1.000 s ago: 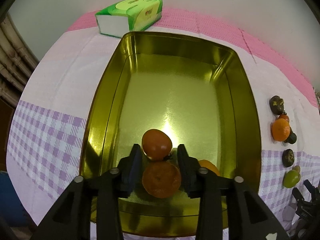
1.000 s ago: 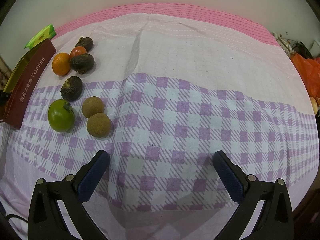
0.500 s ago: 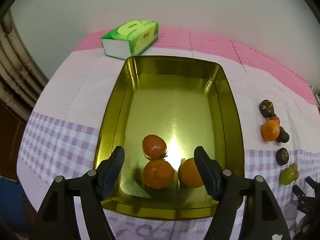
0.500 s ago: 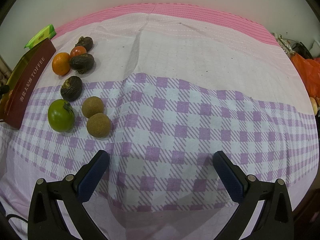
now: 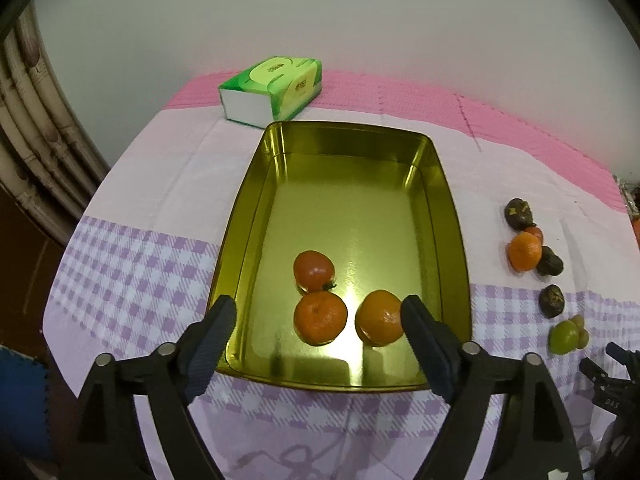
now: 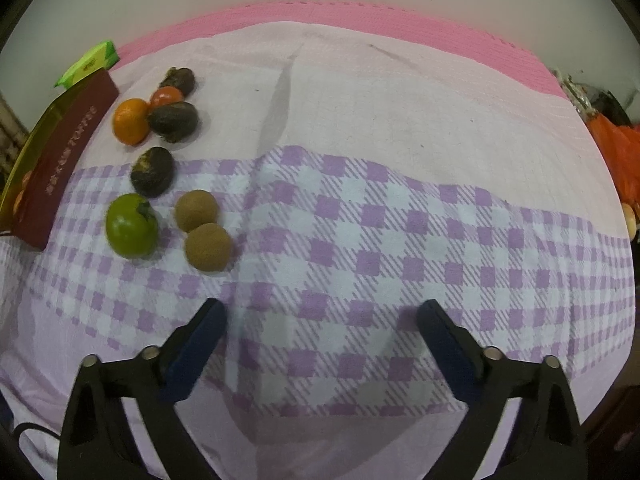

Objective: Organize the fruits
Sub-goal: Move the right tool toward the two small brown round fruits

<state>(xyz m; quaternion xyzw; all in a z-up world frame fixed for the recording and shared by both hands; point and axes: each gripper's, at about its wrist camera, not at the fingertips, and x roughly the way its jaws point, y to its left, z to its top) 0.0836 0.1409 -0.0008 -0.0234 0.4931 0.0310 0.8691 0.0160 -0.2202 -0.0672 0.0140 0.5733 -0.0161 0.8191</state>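
Hovering above the gold tin [image 5: 448,216], the left gripper [image 5: 318,320] spreads wider, pinching nothing; three orange fruits [image 5: 320,317] lie inside the tin. Beside the tin, loose fruits [image 6: 132,226] wait on cloth; the right gripper [image 6: 322,322] narrows, empty.

We see a plain pale wall [image 5: 320,20] behind, a table under a pink and purple-checked cloth [image 6: 400,240], ribbed beige pipes [image 5: 28,128] at left, dim indoor light
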